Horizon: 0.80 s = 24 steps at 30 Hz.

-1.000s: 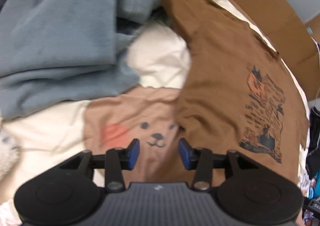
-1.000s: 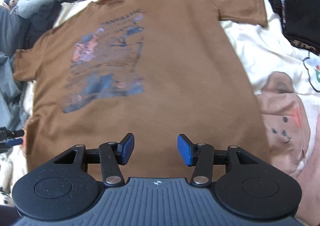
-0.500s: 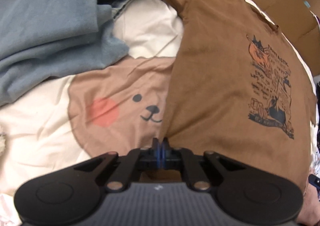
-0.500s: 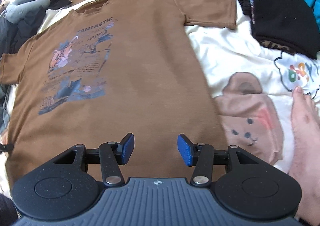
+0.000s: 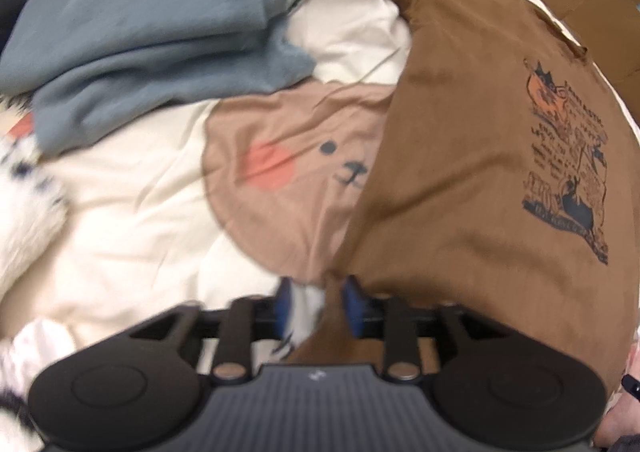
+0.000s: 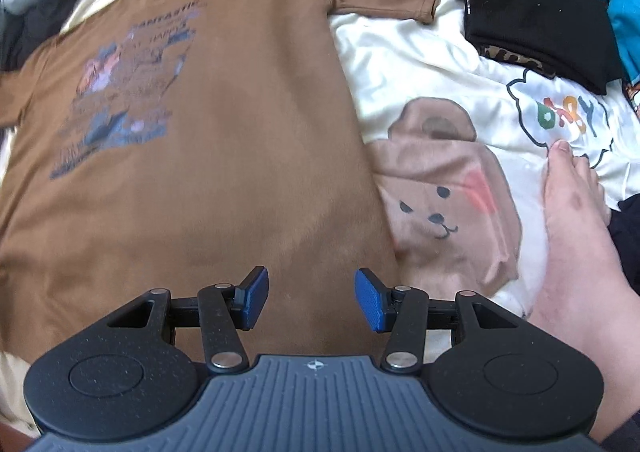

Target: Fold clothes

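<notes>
Brown T-shirt [image 5: 460, 172] hem sits between just-reopened left gripper [image 5: 316, 302] jaws; right gripper [image 6: 311, 298] gapes empty.

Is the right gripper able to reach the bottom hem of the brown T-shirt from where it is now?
Probably yes. The right gripper is open above the brown T-shirt near its lower edge, and nothing lies between its fingers and the cloth.

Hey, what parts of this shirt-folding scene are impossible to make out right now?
- Left wrist view: the brown T-shirt hem corner drops behind the left claw body; contact with its pads is blurred.
- Right wrist view: chest print wording smeared by motion blur.
- Right wrist view: near hem hidden by the right claw.
</notes>
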Available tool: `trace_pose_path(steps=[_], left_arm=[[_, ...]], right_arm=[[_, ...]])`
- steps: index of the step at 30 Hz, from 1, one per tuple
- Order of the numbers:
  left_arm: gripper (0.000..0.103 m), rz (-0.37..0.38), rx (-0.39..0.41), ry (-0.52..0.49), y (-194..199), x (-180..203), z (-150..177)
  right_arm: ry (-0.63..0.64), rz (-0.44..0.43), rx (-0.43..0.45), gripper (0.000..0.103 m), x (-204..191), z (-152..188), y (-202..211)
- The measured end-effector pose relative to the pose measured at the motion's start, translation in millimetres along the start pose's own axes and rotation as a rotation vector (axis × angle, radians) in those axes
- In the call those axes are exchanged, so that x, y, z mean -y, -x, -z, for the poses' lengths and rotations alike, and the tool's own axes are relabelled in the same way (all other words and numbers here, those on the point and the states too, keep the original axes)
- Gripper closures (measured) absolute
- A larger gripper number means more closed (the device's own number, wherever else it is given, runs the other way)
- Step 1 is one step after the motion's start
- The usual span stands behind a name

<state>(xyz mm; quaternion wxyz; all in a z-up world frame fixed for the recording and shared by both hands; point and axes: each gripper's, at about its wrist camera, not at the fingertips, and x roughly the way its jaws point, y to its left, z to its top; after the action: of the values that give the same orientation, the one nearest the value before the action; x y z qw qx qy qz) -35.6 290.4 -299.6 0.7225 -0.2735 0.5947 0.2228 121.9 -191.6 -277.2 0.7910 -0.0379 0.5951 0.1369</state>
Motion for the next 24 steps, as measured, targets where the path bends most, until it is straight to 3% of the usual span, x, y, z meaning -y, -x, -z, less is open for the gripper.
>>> trace_pose_path(steps=[13, 24], left_arm=[[0.054, -0.057, -0.032, -0.032, 28, 0, 25], [0.054, -0.103, -0.017, -0.108, 62, 2, 25]], right_arm=[[-0.212, -0.010, -0.102, 0.048, 29, 14, -12], [-0.074, 0.015, -0.087, 0.050, 52, 16, -29]])
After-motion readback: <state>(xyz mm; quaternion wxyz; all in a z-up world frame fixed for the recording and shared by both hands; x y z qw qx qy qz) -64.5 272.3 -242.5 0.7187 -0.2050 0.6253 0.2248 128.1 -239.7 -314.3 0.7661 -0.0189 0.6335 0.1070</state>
